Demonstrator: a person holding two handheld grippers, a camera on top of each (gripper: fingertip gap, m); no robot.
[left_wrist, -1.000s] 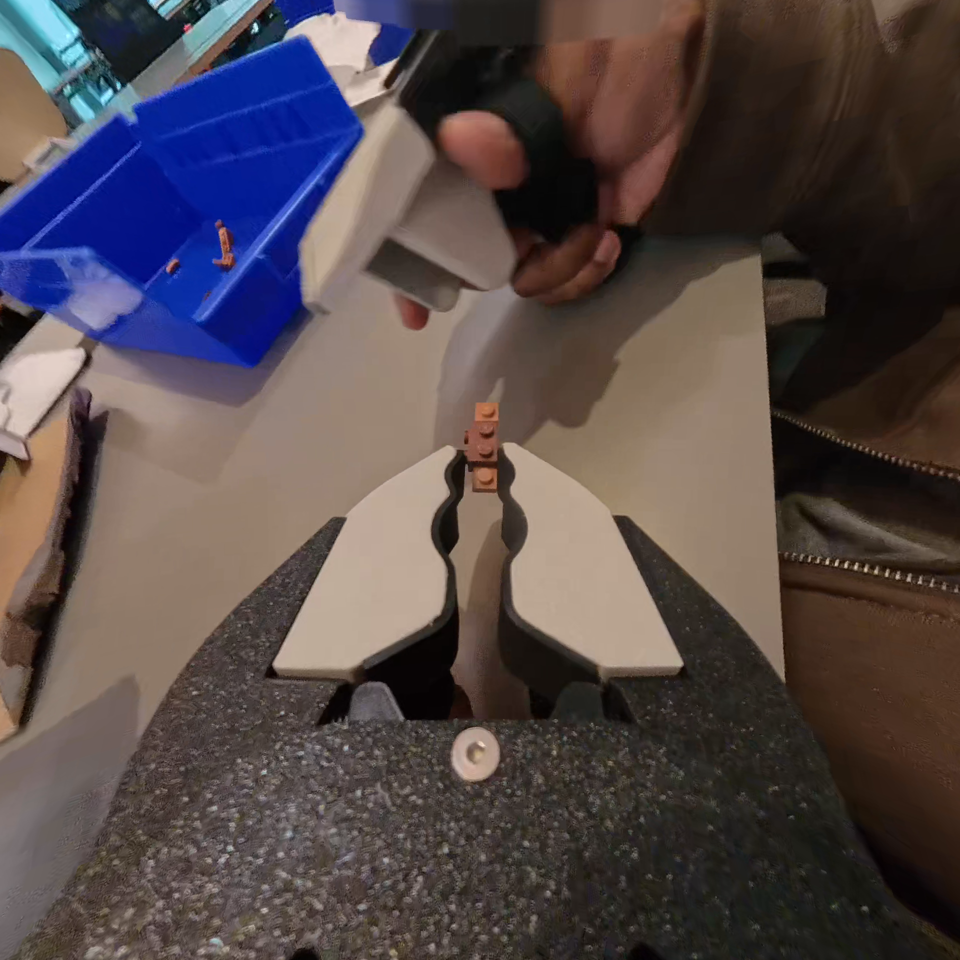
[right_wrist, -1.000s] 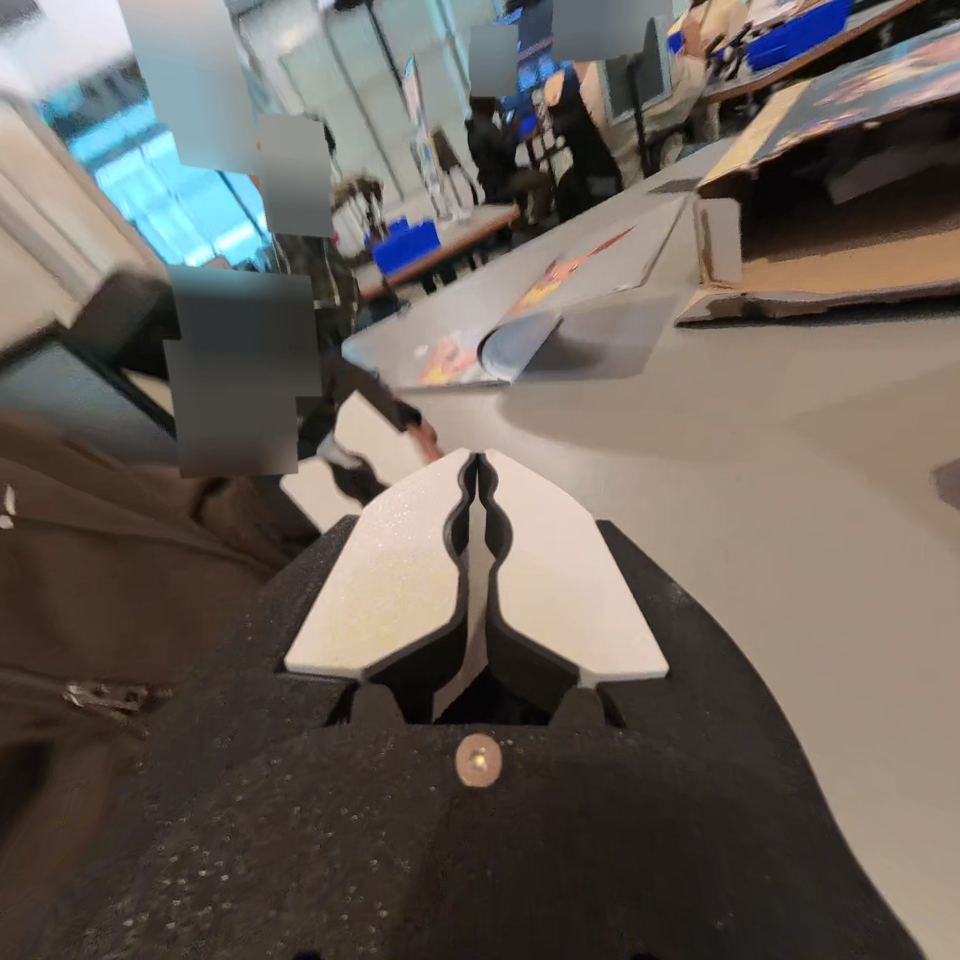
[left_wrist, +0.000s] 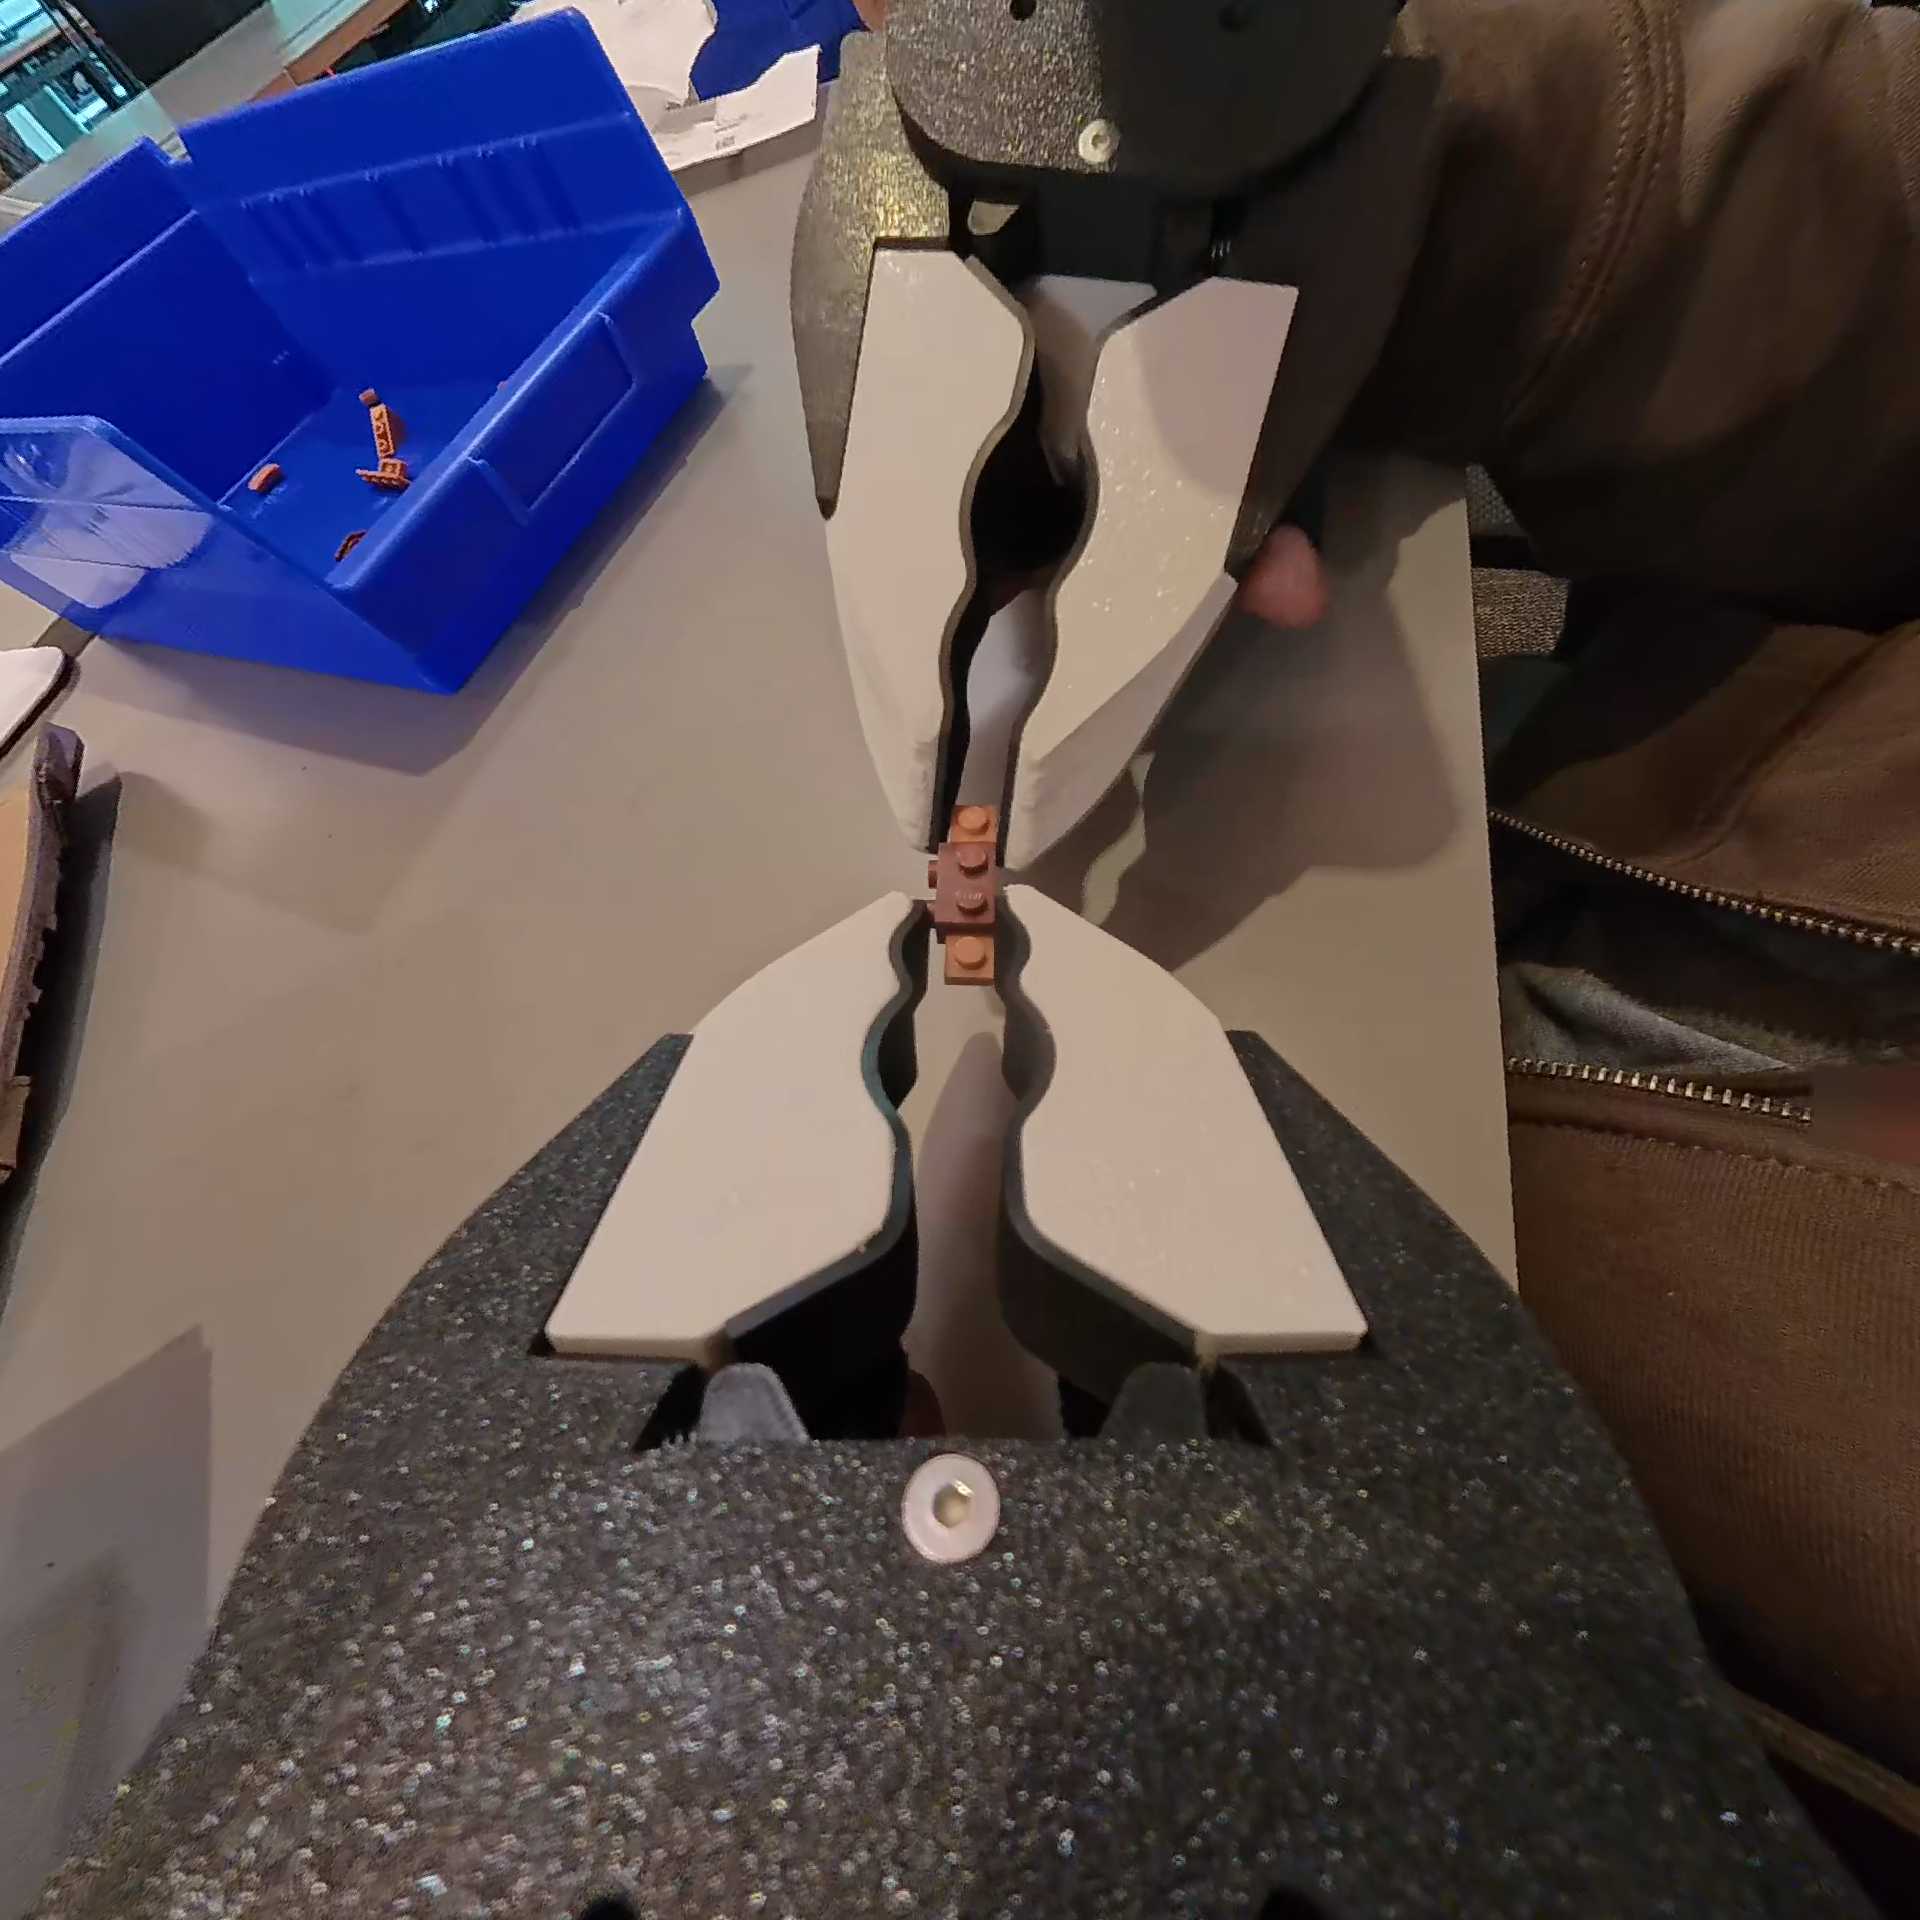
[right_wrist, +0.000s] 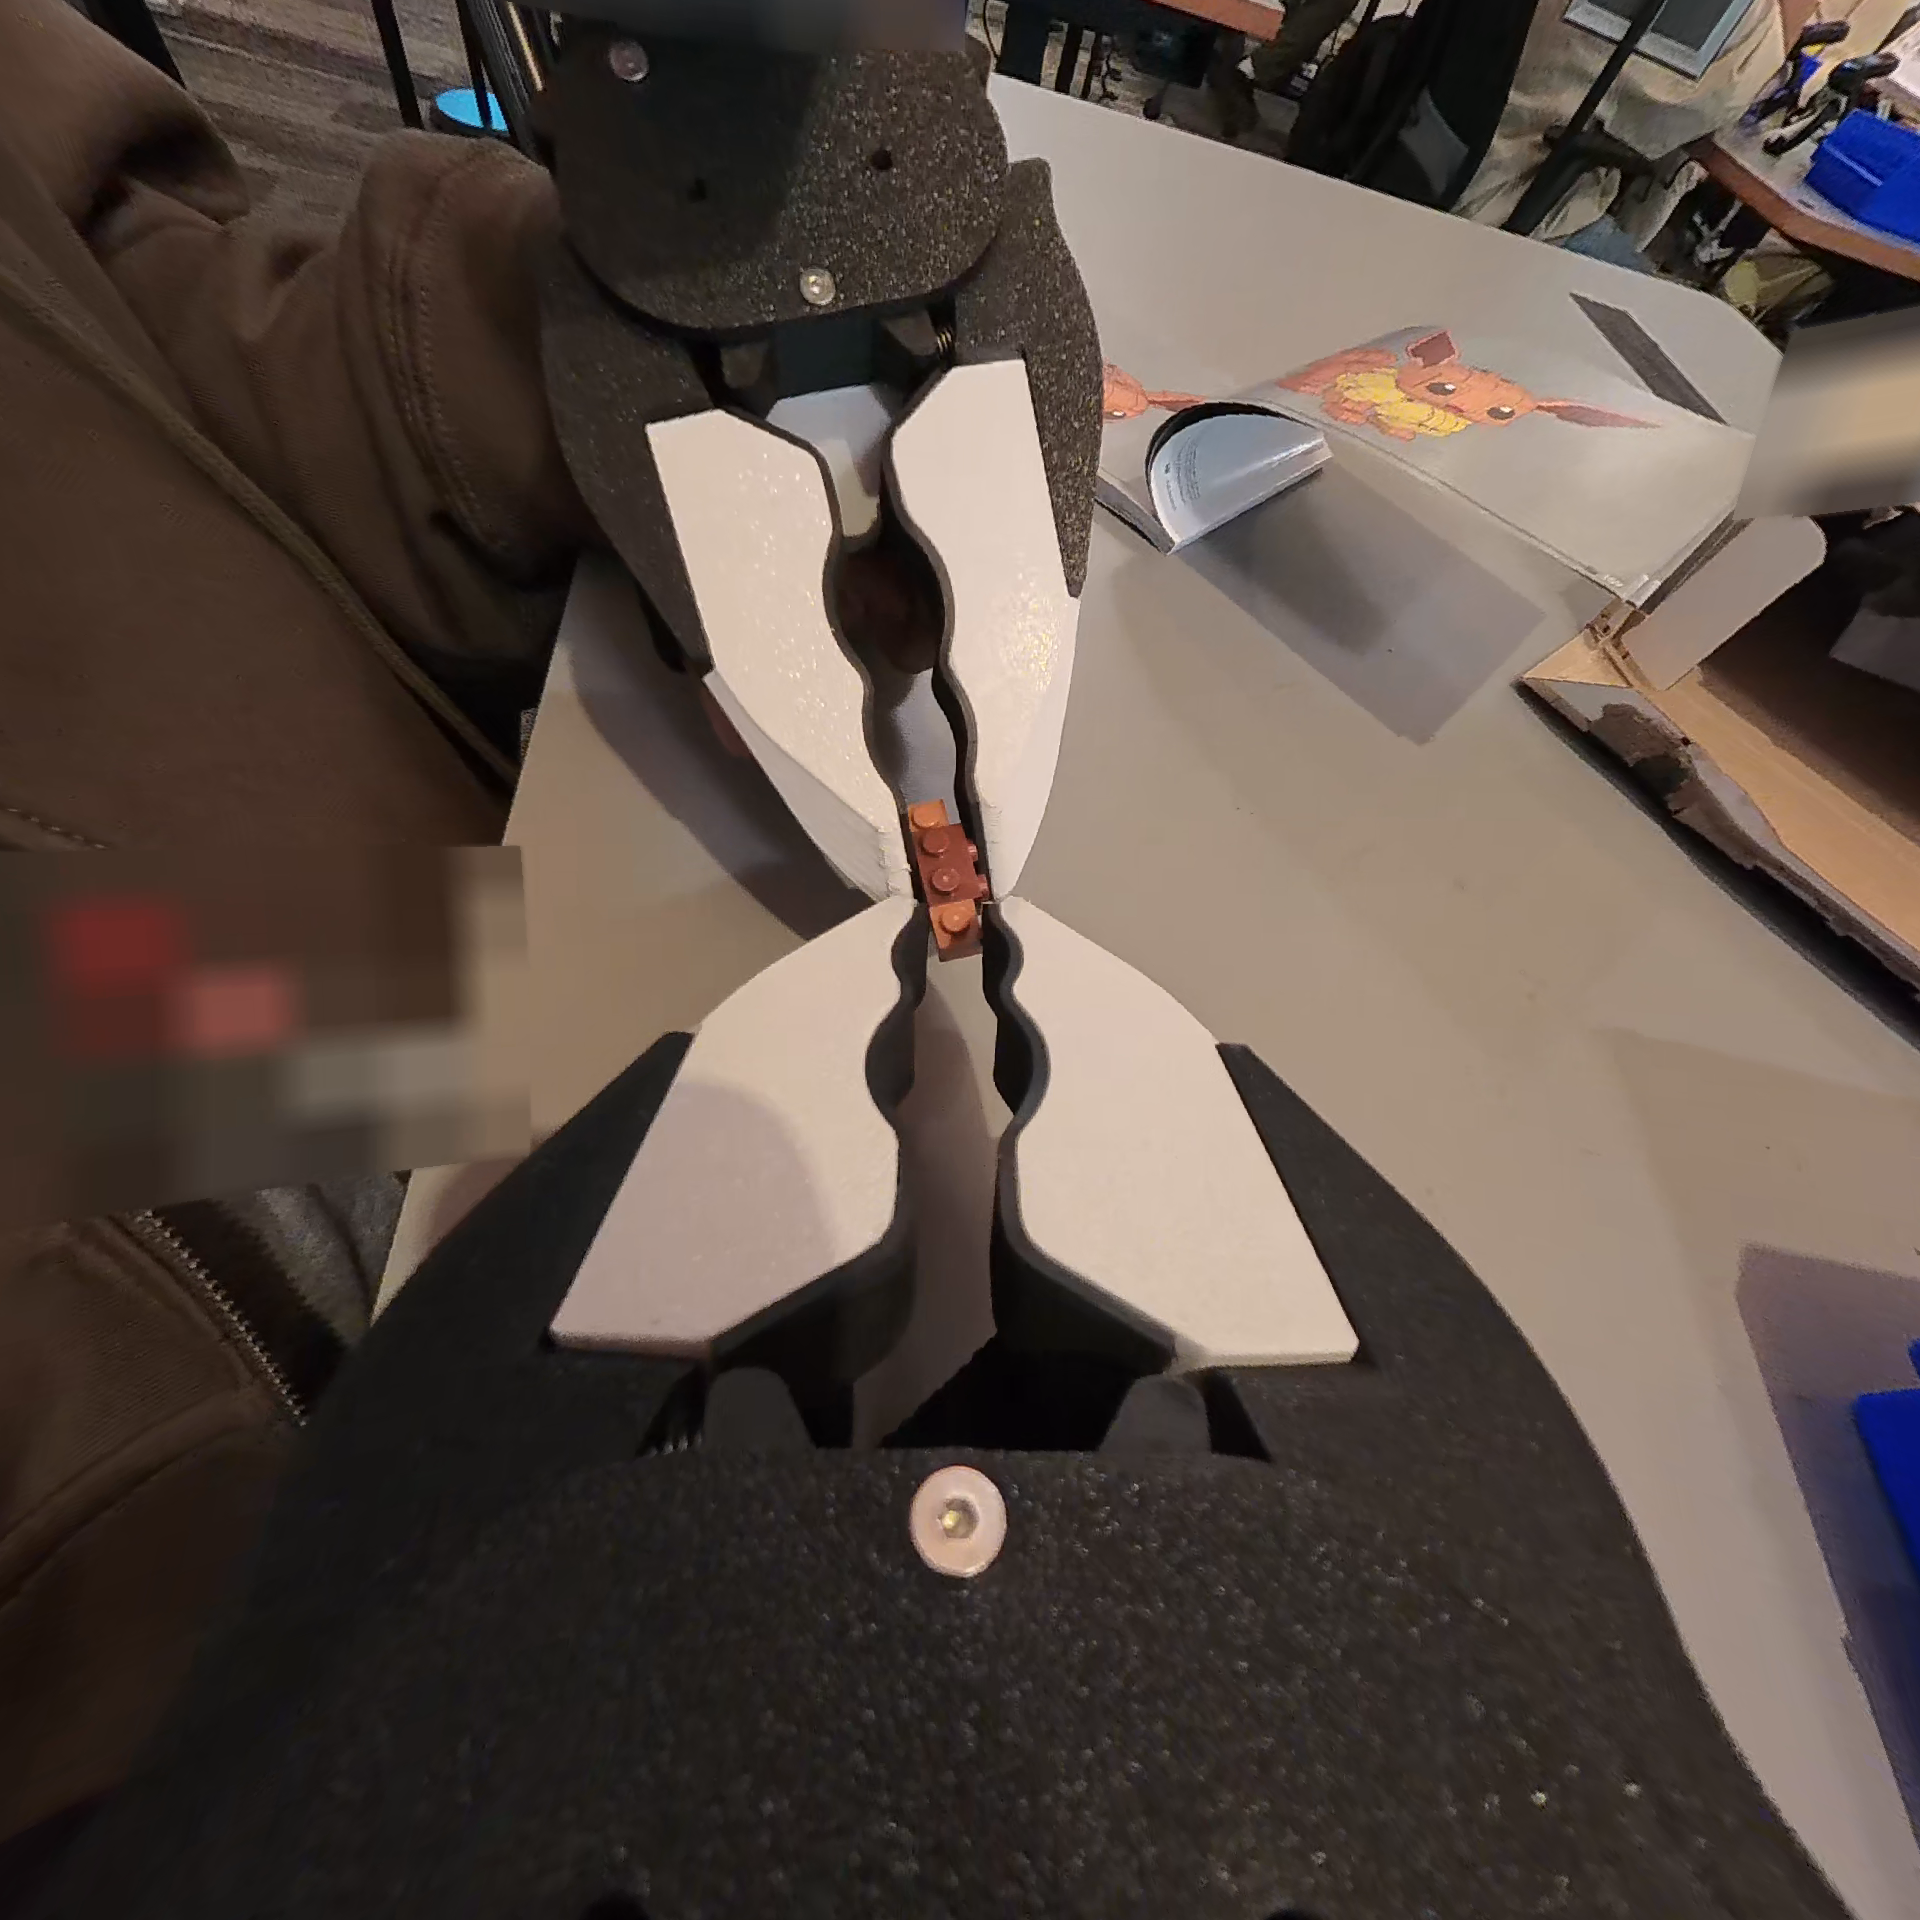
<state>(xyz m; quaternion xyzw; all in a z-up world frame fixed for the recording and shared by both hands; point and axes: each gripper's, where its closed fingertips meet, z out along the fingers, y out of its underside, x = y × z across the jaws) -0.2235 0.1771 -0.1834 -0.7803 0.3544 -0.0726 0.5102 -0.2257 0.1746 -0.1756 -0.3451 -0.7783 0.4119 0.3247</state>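
Brick stack (left_wrist: 968, 896), small, stiff and light, is hanging above the surface (left_wrist: 436, 935) near its edge; your left tongs (left_wrist: 961, 940) are gripping its near end, and your right tongs (right_wrist: 951, 935) are seemingly pinching the far end.

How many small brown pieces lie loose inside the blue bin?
4 visible in the blue bin: a stacked pair mid-floor, one behind it, one leftward, one nearer the front; more may be hidden.
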